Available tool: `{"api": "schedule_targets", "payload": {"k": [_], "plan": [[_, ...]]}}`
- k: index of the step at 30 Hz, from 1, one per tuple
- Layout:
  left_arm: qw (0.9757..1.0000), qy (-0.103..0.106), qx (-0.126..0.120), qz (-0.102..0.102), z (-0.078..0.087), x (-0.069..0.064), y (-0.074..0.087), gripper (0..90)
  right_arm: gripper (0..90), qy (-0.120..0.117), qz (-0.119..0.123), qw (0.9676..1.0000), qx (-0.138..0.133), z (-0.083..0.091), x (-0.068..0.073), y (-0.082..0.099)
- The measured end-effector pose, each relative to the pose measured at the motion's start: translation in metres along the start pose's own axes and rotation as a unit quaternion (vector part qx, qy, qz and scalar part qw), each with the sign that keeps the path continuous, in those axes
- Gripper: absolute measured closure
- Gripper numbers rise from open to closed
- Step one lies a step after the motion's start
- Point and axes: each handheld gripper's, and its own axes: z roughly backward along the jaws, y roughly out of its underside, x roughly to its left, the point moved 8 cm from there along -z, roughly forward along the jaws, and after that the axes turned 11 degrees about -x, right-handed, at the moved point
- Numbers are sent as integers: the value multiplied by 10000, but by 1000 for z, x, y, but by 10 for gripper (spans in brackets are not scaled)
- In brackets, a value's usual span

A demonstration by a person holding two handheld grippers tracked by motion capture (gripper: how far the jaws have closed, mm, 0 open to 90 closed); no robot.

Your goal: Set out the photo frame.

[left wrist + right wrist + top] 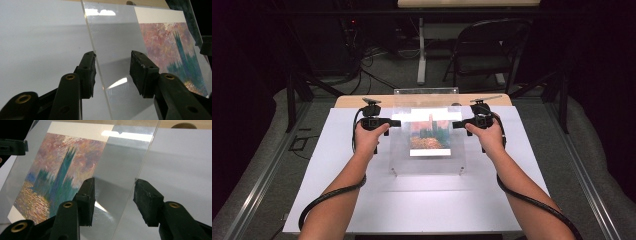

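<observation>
Clear acrylic sheet [427, 135] mid-table, tilted over a painted print [429, 131].
Left gripper [113, 73] at nine o'clock, right gripper [113, 198] at three: jaws wide, straddling its edges; contact unclear from above.

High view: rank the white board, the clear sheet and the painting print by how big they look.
1. White board, largest.
2. Clear sheet, lying over the print.
3. Painting print, smallest.
The sheet's far end seems raised toward the camera, which may enlarge it a little.
</observation>
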Motion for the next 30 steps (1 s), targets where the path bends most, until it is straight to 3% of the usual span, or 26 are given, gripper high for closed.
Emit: {"api": "schedule_targets", "payload": {"k": [8, 15, 22, 30], "plan": [[9998, 37, -66, -196, 18, -10, -3, 603, 562, -5, 262, 9996, -66, 18, 10, -5], [9994, 128, -156, -267, 32, -16, -3, 641, 597, -13, 340, 9992, -198, 30, 17, -6], [9988, 110, -107, -473, 42, -22, -3, 656, 622, -44, 481, 9987, -178, 40, 23, -6], [9979, 237, -151, -582, 54, -28, -2, 688, 657, -111, 607, 9979, -192, 53, 28, -5]]}}
